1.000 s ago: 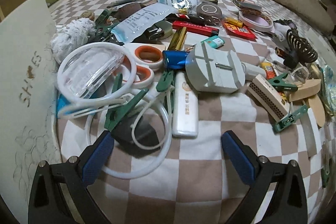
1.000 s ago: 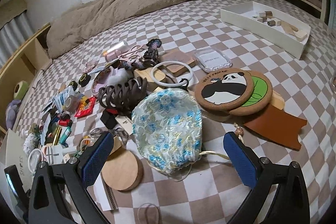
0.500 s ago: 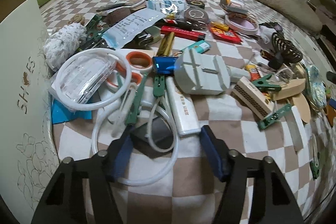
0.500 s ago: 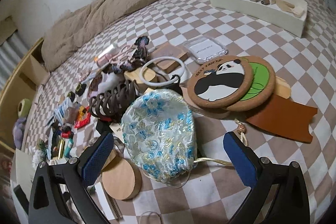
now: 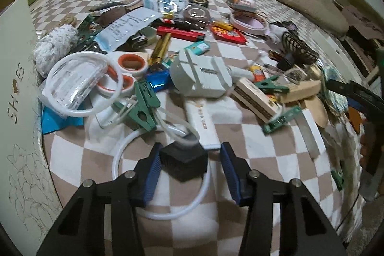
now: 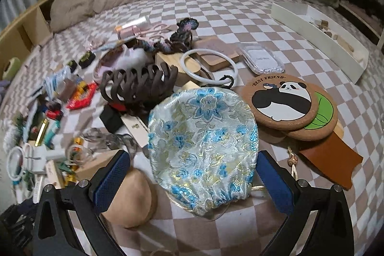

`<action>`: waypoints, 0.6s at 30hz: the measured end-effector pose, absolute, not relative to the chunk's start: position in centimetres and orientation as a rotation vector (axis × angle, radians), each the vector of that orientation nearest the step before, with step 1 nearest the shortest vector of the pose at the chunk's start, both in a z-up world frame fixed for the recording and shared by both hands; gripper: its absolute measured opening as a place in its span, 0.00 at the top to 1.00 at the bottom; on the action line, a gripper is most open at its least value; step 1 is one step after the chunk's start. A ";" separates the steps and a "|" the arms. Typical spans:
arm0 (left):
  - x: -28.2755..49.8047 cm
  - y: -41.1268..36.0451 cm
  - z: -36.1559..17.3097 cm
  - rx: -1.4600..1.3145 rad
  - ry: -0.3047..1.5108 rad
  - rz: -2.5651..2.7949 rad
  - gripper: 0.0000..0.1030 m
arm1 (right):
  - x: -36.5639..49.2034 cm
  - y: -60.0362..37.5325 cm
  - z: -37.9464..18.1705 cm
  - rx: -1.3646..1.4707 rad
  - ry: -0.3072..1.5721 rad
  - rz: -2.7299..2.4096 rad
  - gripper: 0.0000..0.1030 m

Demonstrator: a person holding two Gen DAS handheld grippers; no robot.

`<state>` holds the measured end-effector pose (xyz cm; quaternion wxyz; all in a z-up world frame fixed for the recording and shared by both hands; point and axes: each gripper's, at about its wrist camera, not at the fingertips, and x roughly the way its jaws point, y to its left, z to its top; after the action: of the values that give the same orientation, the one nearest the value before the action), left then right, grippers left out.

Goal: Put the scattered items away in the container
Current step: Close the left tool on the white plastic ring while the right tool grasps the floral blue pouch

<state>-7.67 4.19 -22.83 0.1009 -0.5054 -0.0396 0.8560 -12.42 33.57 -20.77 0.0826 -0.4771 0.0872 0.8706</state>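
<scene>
Now the left gripper [image 5: 189,174], which a second ago stood spread wide above the clutter, has its jaws closing around a small black block [image 5: 183,164] that lies on the checkered bedspread [image 5: 264,160] inside a white ring [image 5: 134,204]. The left pad looks to be against the block's side while a gap remains at the right pad, so the pinch is not complete. In that second the block has gone from lying ahead of the fingers to sitting between them, which suggests the first pick of the tidying is nearly secured and a lift can follow once both pads bear on it. A white tube [image 5: 202,122] and a green clip [image 5: 142,112] lie just beyond the block and could be dragged along. The right gripper [image 6: 192,180] has come lower and closer over a blue floral pouch [image 6: 204,133]; its jaws are spread wide on either side of the pouch, not touching it. As for containers, a long white tray [image 6: 319,38] sits well apart at the far right of the bed and holds a few small wooden pieces; it is otherwise mostly bare. A cream box [image 5: 16,92] with lettering on its wall stands at the left edge of the pile, and its inside cannot be seen from here. Nearly all the scattered items are still on the bed.
</scene>
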 end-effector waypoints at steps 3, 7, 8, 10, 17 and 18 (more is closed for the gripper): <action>-7.3 4.6 -22.7 -1.487 -0.111 2.501 0.64 | -12.5 33.8 -21.2 -1.437 0.267 2.568 0.00; -7.0 4.9 -22.6 -1.484 -0.090 2.489 0.64 | -12.6 34.4 -21.3 -1.433 0.311 2.567 0.26; -6.9 4.8 -22.7 -1.489 -0.087 2.484 0.64 | -12.6 34.6 -21.4 -1.437 0.325 2.569 0.29; -6.5 4.8 -22.8 -1.498 -0.074 2.495 0.61 | -12.5 34.8 -21.4 -1.440 0.343 2.578 0.54; -5.2 4.9 -23.0 -1.505 0.007 2.561 0.18 | -11.6 35.7 -19.5 -1.337 0.480 2.650 0.85; -5.2 4.9 -23.1 -1.512 0.024 2.571 0.16 | -11.4 35.9 -19.1 -1.314 0.506 2.663 0.86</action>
<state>-5.23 4.85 -23.10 0.0794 -0.5053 0.0080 0.8592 -11.41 35.89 -19.09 0.0644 -0.4352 0.1677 0.8822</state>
